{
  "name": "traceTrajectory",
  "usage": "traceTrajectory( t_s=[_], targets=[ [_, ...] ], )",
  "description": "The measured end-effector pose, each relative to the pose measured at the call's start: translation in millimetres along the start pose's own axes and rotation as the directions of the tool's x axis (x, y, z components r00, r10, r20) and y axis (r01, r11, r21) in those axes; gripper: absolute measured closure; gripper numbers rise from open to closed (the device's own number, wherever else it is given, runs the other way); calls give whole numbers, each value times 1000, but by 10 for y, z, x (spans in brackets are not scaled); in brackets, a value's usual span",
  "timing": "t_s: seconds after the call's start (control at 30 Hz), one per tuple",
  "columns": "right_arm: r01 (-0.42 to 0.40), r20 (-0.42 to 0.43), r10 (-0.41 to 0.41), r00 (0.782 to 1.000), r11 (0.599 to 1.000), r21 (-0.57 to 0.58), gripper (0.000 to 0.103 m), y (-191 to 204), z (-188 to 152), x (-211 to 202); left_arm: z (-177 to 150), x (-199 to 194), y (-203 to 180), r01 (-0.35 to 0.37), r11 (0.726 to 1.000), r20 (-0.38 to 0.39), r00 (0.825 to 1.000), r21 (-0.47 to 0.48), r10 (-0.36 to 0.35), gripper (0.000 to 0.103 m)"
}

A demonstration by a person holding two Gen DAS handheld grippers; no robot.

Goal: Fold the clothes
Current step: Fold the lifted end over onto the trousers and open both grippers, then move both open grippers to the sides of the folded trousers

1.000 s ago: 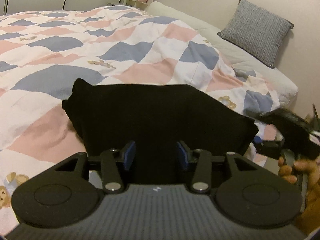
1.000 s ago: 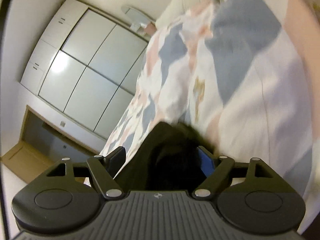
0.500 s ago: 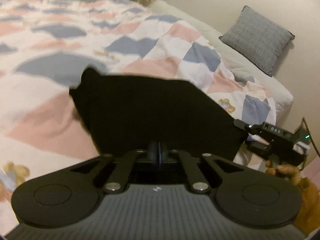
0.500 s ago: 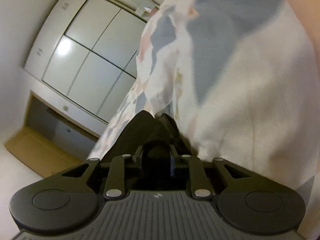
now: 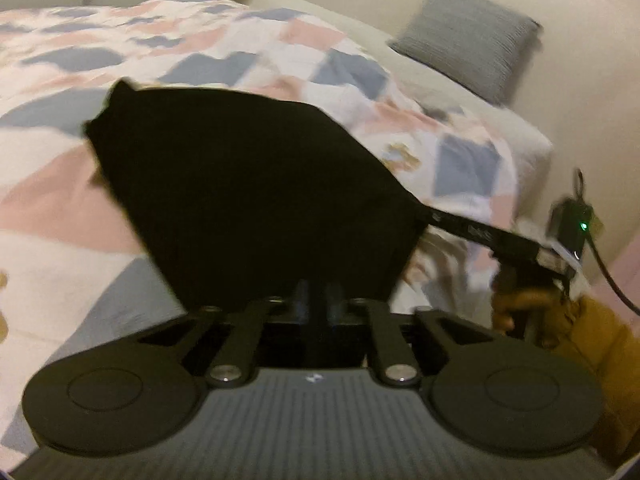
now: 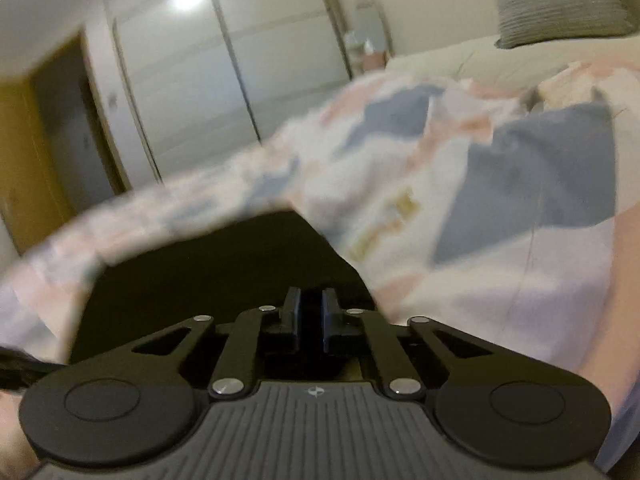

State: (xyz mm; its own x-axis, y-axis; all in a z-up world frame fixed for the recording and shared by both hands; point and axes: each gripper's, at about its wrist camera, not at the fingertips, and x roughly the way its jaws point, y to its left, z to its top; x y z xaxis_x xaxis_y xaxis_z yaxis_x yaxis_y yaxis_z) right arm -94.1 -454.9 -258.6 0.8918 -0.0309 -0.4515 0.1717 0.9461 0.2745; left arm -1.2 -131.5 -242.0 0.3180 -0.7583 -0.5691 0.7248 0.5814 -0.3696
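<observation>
A black garment [image 5: 248, 184] lies spread on the patchwork quilt [image 5: 260, 48] of a bed. My left gripper [image 5: 318, 300] is shut on the garment's near edge. The right gripper's body [image 5: 500, 240] shows at the garment's right corner in the left wrist view, held by a hand in a mustard sleeve. In the right wrist view the right gripper [image 6: 312, 308] is shut on the black garment [image 6: 224, 272], which stretches away to the left over the quilt [image 6: 500, 208].
A grey cushion [image 5: 476, 36] leans on the wall at the head of the bed, also in the right wrist view [image 6: 560, 0]. White wardrobe doors [image 6: 224, 72] and a wooden doorway [image 6: 24, 152] stand beyond the bed. The bed edge drops off at right [image 5: 536, 148].
Both grippers have gone from open to shut on the garment's near edge. The garment's near edge has lifted and pulled taut, and the right wrist view has swung round toward level.
</observation>
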Motion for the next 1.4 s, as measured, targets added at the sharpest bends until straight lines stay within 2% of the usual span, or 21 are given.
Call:
traceTrajectory(
  t_s=[0.13, 0.23, 0.27, 0.3, 0.37, 0.4, 0.43, 0.5, 0.6, 0.7, 0.77, 0.8, 0.83, 0.9, 0.97, 1.1, 1.17, 1.4],
  targets=[
    [-39, 16, 38, 999, 999, 20, 99, -50, 3, -33, -29, -96, -29, -8, 1000, 17, 1000, 10, 8, 101],
    [-58, 45, 55, 997, 997, 50, 101, -34, 84, -151, -50, -168, -50, -15, 1000, 29, 999, 17, 14, 96],
    [-64, 55, 61, 997, 996, 59, 99, -29, 111, -190, -58, -192, -58, -17, 1000, 33, 999, 19, 16, 94],
    [-71, 64, 66, 996, 995, 69, 90, -24, 138, -229, -67, -212, -63, -20, 1000, 37, 999, 21, 19, 94],
    [-84, 84, 77, 993, 992, 89, 87, -14, 192, -307, -122, -165, -33, -41, 999, 23, 999, 0, 41, 89],
    [-77, 69, 72, 995, 994, 76, 88, 7, 193, -296, -120, -148, -17, -40, 999, 18, 999, -22, 41, 89],
    [-48, 21, 47, 999, 998, 48, 93, 27, 170, -224, -116, -132, -3, -40, 998, 12, 999, -42, 41, 89],
    [0, -72, 1, 997, 1000, 17, 96, 16, 90, -45, -54, -132, -58, -63, 998, -3, 998, -33, 62, 89],
    [2, -119, 5, 993, 998, 62, 97, -40, 153, 11, 45, -135, -172, -121, 993, -38, 992, 2, 121, 87],
    [6, -163, 5, 987, 998, 68, 95, -20, 246, 10, 115, -149, -257, -181, 983, -81, 980, 12, 181, 80],
    [11, -184, 4, 983, 997, 79, 91, 7, 291, -21, 158, -165, -319, -222, 975, -106, 969, 23, 223, 72],
    [15, -199, 4, 980, 996, 91, 81, 28, 313, -51, 166, -197, -360, -248, 968, -106, 962, 39, 251, 71],
    [19, -212, 3, 977, 995, 101, 65, 56, 329, -89, 169, -239, -406, -264, 963, -104, 958, 56, 269, 69],
    [39, -214, -19, 977, 995, 89, 47, 172, 328, -213, 166, -316, -472, -280, 957, -102, 952, 75, 287, 64],
    [20, -215, -3, 977, 997, 76, 47, 287, 284, -340, 153, -368, -521, -302, 949, -106, 945, 87, 310, 56],
    [3, -236, 19, 972, 996, 94, 41, 434, 169, -526, 84, -467, -621, -338, 935, -117, 929, 110, 350, 55],
    [13, -244, 11, 970, 995, 94, 37, 490, 115, -607, 42, -538, -667, -336, 935, -113, 930, 116, 348, 49],
    [41, -262, -24, 965, 997, 59, 28, 703, 0, -901, -76, -771, -812, -333, 933, -96, 933, 134, 346, 43]
  ],
)
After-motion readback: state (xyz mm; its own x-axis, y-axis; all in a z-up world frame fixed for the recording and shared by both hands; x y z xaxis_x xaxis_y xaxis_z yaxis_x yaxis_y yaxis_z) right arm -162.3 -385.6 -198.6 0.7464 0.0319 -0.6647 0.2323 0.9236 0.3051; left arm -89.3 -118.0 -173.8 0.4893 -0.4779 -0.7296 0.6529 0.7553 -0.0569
